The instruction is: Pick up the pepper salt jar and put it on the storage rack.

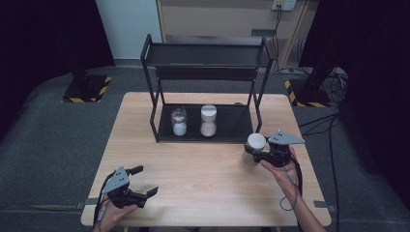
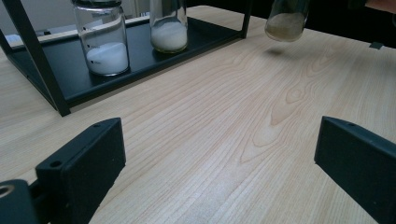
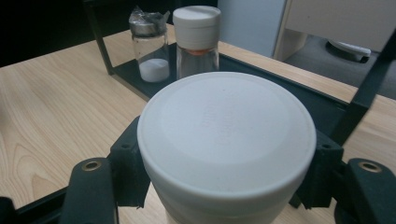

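Observation:
A glass jar with a wide white lid (image 1: 256, 142) and pale grains in its bottom (image 2: 286, 19) hangs just above the table, in front of the rack's right leg. My right gripper (image 1: 252, 153) is shut on it below the lid, whose top (image 3: 226, 135) sits between the two black jaws (image 3: 224, 175). At the table's front left, my left gripper (image 1: 146, 181) rests open, with bare wood between its wide-apart jaws (image 2: 219, 177).
A black two-tier rack (image 1: 232, 126) stands at the back of the wooden table (image 1: 193, 164). On its lower shelf are a foil-topped jar of white powder (image 1: 179, 122) and a white-capped jar (image 1: 208, 121). Cables trail off the right side.

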Available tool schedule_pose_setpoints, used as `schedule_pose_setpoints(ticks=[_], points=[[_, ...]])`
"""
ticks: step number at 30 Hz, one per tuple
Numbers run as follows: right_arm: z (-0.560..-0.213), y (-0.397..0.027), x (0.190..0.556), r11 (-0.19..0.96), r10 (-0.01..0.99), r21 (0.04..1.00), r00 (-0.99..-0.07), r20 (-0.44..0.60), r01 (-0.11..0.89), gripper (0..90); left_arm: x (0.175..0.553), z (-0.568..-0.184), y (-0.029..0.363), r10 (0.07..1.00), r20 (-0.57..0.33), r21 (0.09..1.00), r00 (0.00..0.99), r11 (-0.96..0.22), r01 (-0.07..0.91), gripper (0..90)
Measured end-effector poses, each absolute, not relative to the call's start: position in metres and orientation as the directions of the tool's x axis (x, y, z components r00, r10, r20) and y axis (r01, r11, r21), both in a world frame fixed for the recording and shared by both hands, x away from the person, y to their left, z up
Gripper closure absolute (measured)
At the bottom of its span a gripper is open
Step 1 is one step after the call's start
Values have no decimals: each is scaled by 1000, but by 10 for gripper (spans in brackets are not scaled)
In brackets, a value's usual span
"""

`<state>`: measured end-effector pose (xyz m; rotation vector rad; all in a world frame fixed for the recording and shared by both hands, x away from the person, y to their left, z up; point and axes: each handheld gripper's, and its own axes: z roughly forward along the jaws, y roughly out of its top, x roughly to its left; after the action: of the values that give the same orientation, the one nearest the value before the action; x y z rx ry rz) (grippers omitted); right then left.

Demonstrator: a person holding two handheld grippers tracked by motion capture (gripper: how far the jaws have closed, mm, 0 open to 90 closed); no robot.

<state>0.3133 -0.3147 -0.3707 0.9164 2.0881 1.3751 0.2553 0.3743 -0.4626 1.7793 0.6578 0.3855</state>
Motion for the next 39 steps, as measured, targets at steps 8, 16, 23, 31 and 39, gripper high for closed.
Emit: schedule_pose_setpoints(ticks=[8,16,23,31,39], points=[[-362,-302,325,282,726,922,-687,-26,264,335,255,-463,374,609,-68,951,790,-201,237,10],[-357,-291,336,285,718,922,-695,-24,263,335,255,-462,374,609,-69,951,790,-200,237,10],[-352,-280,347,293,717,919,-697,-29,263,335,255,-463,374,609,-70,951,790,-199,237,10],[-346,-268,358,301,724,916,-689,-38,265,335,255,-463,375,608,-70,951,791,-198,236,10],[-344,-258,371,297,739,913,-673,-34,280,334,255,-463,375,608,-70,952,791,-197,236,10]])
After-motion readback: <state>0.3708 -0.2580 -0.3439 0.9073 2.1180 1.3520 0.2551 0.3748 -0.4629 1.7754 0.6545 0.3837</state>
